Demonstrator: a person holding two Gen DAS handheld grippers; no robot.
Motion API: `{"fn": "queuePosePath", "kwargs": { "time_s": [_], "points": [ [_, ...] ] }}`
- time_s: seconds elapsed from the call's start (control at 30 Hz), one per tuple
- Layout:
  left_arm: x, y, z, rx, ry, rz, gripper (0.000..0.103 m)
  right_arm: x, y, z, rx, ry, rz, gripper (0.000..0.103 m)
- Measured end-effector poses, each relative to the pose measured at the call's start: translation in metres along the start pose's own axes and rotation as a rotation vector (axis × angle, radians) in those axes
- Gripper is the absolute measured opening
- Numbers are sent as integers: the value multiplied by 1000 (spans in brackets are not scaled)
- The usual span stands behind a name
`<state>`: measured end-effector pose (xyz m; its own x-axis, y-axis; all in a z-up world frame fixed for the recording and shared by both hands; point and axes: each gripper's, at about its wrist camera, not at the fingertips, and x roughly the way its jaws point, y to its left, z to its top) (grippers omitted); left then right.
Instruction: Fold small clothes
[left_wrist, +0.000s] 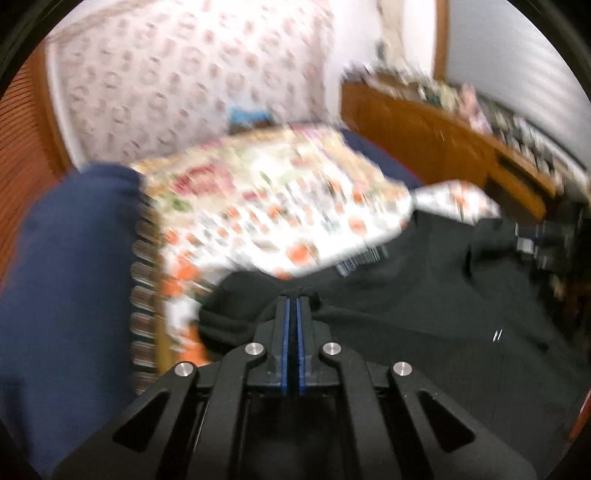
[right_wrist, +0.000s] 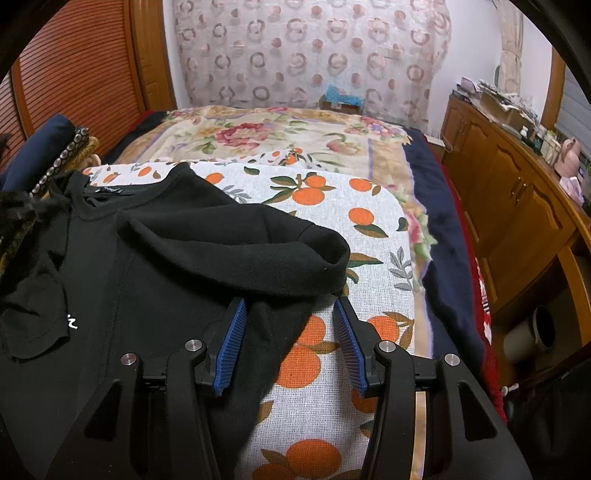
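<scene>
A black T-shirt (right_wrist: 155, 266) lies on an orange-print cloth (right_wrist: 332, 206) spread over the bed, collar toward the far left. One sleeve (right_wrist: 258, 247) is folded across the shirt. My right gripper (right_wrist: 290, 317) stands open just before that sleeve; the shirt's side edge lies loose between its blue pads (right_wrist: 232, 339). The left wrist view is blurred. There my left gripper (left_wrist: 293, 299) is shut, pads together, pinching a bunch of the black T-shirt (left_wrist: 424, 295) at its tips.
A navy item with studded trim (right_wrist: 55, 162) lies at the shirt's left. A floral bedspread (right_wrist: 258, 129) covers the bed's far end, with a blue box (right_wrist: 341, 98) behind. Wooden cabinets (right_wrist: 517, 199) run along the right; a mug (right_wrist: 532, 336) sits low beside the bed.
</scene>
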<state>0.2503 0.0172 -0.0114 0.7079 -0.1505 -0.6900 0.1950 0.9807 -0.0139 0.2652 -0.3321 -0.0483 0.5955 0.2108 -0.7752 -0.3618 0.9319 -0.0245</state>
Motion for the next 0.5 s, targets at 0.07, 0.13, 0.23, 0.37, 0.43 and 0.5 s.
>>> {"fn": "queuePosePath", "kwargs": {
  "time_s": [0.07, 0.13, 0.23, 0.37, 0.43, 0.5],
  "points": [
    [-16, 11, 7, -11, -39, 32, 1, 0, 0, 0, -1, 0, -2, 50],
    [-32, 23, 12, -31, -68, 49, 1, 0, -1, 0, 1, 0, 2, 50],
    [-41, 33, 14, -33, -89, 67, 1, 1, 0, 1, 7, 1, 13, 51],
    [-47, 42, 11, -48, -108, 74, 1, 4, -3, 6, 39, 7, 58, 56],
    [-49, 45, 9, -55, -114, 72, 1, 6, -4, 11, 42, 13, 61, 56],
    [-49, 46, 7, -57, -116, 71, 1, 12, -1, 17, 21, 29, 54, 56]
  ]
}}
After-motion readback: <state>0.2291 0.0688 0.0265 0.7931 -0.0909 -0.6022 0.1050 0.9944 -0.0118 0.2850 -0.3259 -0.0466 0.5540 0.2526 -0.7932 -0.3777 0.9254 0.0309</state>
